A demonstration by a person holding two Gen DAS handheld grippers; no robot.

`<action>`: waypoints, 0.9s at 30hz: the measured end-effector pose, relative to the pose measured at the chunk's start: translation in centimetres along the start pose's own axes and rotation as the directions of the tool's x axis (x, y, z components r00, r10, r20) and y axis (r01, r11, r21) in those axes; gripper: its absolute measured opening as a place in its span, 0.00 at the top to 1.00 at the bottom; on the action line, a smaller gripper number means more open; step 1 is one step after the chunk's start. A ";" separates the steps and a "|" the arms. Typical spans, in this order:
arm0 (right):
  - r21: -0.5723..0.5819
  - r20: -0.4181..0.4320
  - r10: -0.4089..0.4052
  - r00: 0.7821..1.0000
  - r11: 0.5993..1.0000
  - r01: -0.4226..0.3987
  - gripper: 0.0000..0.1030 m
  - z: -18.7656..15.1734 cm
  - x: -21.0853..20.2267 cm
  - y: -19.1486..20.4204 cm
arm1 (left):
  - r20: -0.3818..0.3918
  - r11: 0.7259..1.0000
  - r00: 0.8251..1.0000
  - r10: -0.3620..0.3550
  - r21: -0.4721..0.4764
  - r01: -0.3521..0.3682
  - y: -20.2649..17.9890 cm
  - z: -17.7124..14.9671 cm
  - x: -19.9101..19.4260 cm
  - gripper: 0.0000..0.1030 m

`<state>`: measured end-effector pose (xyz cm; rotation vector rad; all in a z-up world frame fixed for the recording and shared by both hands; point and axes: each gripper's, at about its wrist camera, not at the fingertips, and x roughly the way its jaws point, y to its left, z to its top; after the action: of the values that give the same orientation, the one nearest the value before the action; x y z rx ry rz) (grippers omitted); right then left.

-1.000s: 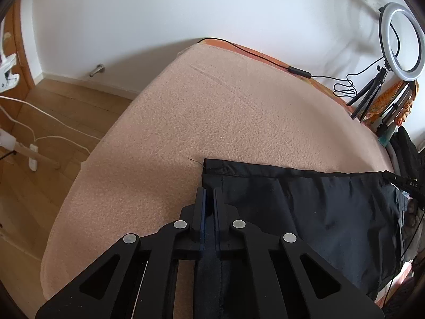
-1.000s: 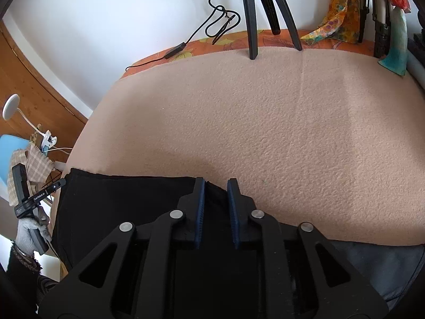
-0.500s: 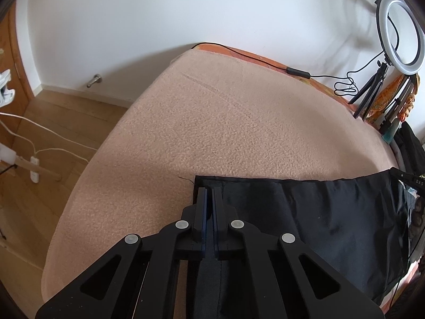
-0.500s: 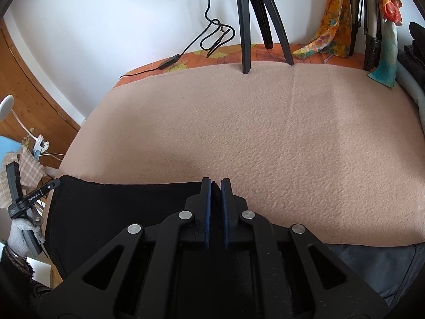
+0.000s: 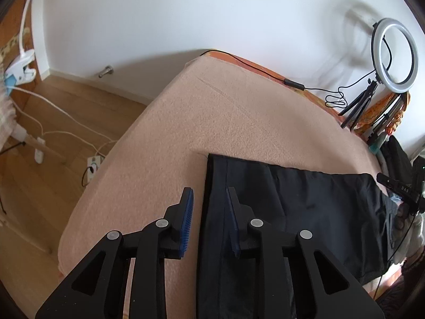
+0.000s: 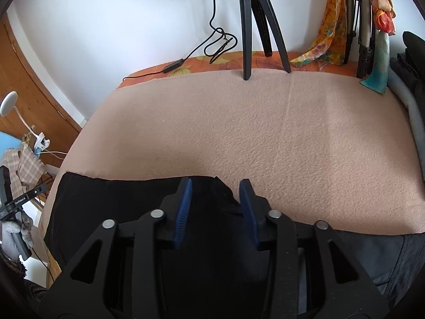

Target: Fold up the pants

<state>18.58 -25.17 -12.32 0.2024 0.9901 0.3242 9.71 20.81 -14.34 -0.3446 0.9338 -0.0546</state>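
Jaws newly parted off pants [image 5: 305,212]

Beyond the black pants [image 5: 305,212], the peach blanket [image 5: 239,122] on the bed lies bare from the fabric's far edge to the wall, giving wide room for a hand-held gripper to pass. In the right wrist view this open stretch [image 6: 265,138] ends at the far edge, where tripod legs [image 6: 248,26] stand on the blanket and a black cable [image 6: 217,45] trails. The ring light [image 5: 394,55] rises at the far right corner. Dark clothes [image 6: 411,61] and hanging cloths [image 6: 329,34] crowd the right side. To the left the bed drops to wooden floor [image 5: 66,111] strewn with white cords [image 5: 61,133].
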 end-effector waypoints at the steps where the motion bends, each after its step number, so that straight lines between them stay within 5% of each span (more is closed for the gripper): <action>1: 0.005 0.003 0.015 1.000 1.000 -0.015 0.55 -0.2 -0.5 0.1 | -0.012 0.999 1.000 -0.027 -0.029 0.026 0.2 -0.5 -0.4 0.74; 3: 0.007 0.002 0.045 0.999 0.999 -0.045 0.55 -0.7 -1.4 0.4 | -0.025 0.994 0.997 -0.072 -0.082 0.070 0.5 -1.5 -1.2 0.65; 9: -0.025 0.006 0.095 0.996 0.995 -0.094 0.55 -2.7 -4.5 2.1 | -0.028 0.959 0.986 -0.164 -0.238 0.153 1.2 -4.9 -3.0 0.64; 22: -0.016 0.039 0.166 0.985 0.986 -0.166 0.55 -5.1 -7.2 3.8 | -0.101 0.963 0.985 -0.139 -0.247 0.110 1.2 -7.4 -1.2 0.63; 27: 0.001 0.038 0.164 0.986 0.986 -0.164 0.55 -5.0 -7.0 3.2 | -0.055 0.963 0.995 -0.089 -0.260 0.072 2.2 -7.7 -2.3 0.63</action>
<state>10.27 -24.57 -8.52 0.2934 0.9392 0.4671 2.01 21.24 -17.47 -0.6257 0.9942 -0.0190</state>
